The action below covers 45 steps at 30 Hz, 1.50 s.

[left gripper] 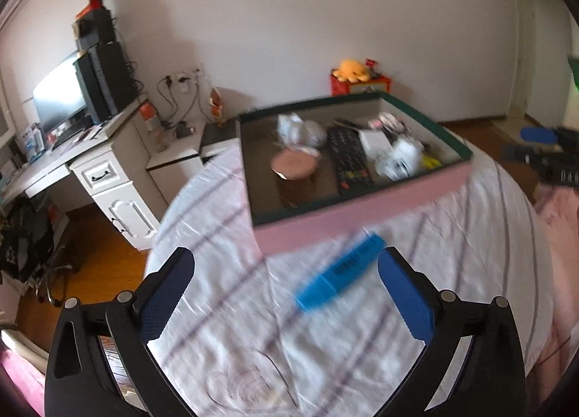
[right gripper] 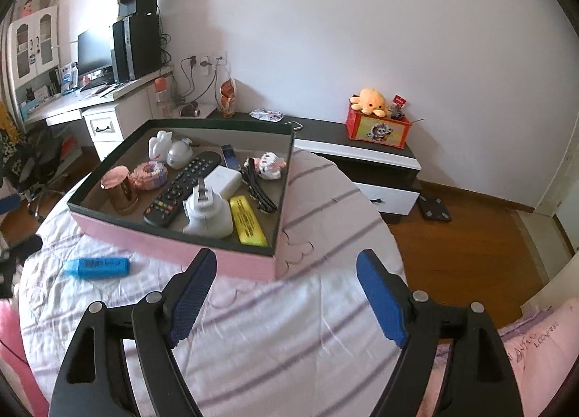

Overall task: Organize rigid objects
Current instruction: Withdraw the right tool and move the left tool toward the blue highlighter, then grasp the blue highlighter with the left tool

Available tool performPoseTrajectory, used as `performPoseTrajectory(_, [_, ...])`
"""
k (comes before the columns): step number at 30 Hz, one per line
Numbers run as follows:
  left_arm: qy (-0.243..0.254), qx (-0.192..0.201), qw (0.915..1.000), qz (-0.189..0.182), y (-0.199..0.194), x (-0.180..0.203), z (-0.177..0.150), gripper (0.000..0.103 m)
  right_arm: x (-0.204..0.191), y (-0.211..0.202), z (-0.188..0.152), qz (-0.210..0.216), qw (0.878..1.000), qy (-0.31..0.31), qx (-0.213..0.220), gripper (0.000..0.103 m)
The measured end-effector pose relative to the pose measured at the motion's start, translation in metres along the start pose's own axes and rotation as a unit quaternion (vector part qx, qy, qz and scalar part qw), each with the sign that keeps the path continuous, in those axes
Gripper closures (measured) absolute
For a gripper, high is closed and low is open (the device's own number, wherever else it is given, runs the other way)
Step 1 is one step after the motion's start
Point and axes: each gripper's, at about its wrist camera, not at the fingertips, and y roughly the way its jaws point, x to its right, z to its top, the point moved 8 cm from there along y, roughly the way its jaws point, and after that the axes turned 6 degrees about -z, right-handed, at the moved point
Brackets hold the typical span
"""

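On the striped bedsheet (right gripper: 253,326), a blue highlighter (left gripper: 338,271) lies between the wide-open left claw (left gripper: 286,294).

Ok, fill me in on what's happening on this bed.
A person with tongs in each hand is tidying small items into a pink box on the bed. A remote, a yellow highlighter, a plug and a copper cup are already inside. A blue highlighter lies outside on the sheet. The left tongs are open near it; the right tongs are open and empty.

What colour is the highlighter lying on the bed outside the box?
Blue highlighter, clearest in the right wrist view; the left wrist view blurs it.
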Motion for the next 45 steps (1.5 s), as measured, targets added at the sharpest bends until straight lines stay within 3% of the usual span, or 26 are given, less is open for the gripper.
performPoseTrajectory(5, [0.005,-0.036,0.9981,-0.05,0.025,0.027,-0.023,0.0,0.008,-0.003,-0.018,0.007,1.0,0.013,-0.009,0.022])
performPoseTrajectory(11, [0.002,-0.075,0.9956,-0.057,0.068,0.04,-0.025,0.001,0.021,0.005,-0.029,0.007,0.999,0.028,-0.021,0.022])
performPoseTrajectory(16, [0.02,-0.111,0.9929,-0.038,0.09,0.045,-0.028,0.026,0.03,0.02,-0.02,0.004,0.999,0.04,-0.024,0.022])
performPoseTrajectory(19, [0.012,-0.104,0.9939,-0.037,0.09,0.042,-0.027,0.042,0.033,0.033,-0.01,0.005,0.998,0.05,-0.025,0.022])
performPoseTrajectory(22, [0.003,-0.106,0.9937,-0.036,0.088,0.035,-0.028,0.055,0.026,0.05,0.005,0.033,0.997,0.065,-0.025,0.022])
performPoseTrajectory(26, [-0.014,-0.107,0.9938,-0.023,0.082,0.024,-0.034,0.057,0.011,0.076,0.021,0.04,0.997,0.062,-0.039,0.023])
performPoseTrajectory(28, [-0.015,-0.108,0.994,-0.015,0.078,0.018,-0.037,0.059,0.003,0.086,0.026,0.041,0.996,0.057,-0.046,0.028])
performPoseTrajectory(31, [-0.034,-0.109,0.9935,0.0,0.073,0.005,-0.042,0.059,-0.003,0.098,0.027,0.036,0.996,0.044,-0.067,0.049])
performPoseTrajectory(33, [-0.047,-0.11,0.9928,0.013,0.068,-0.007,-0.048,0.059,-0.005,0.102,0.025,0.039,0.996,0.04,-0.076,0.068])
performPoseTrajectory(35, [-0.06,-0.111,0.9916,0.029,0.064,-0.021,-0.053,0.058,-0.007,0.107,0.023,0.042,0.995,0.037,-0.083,0.076])
performPoseTrajectory(40, [-0.09,-0.112,0.9878,0.059,0.058,-0.05,-0.062,0.057,-0.01,0.112,0.02,0.044,0.994,0.028,-0.094,0.082])
performPoseTrajectory(43, [-0.088,-0.111,0.9879,0.064,0.054,-0.055,-0.064,0.059,-0.012,0.115,0.016,0.043,0.994,0.021,-0.103,0.082])
performPoseTrajectory(45, [-0.057,-0.111,0.9904,0.059,0.055,-0.049,-0.063,0.058,-0.011,0.117,0.015,0.046,0.993,0.023,-0.105,0.082])
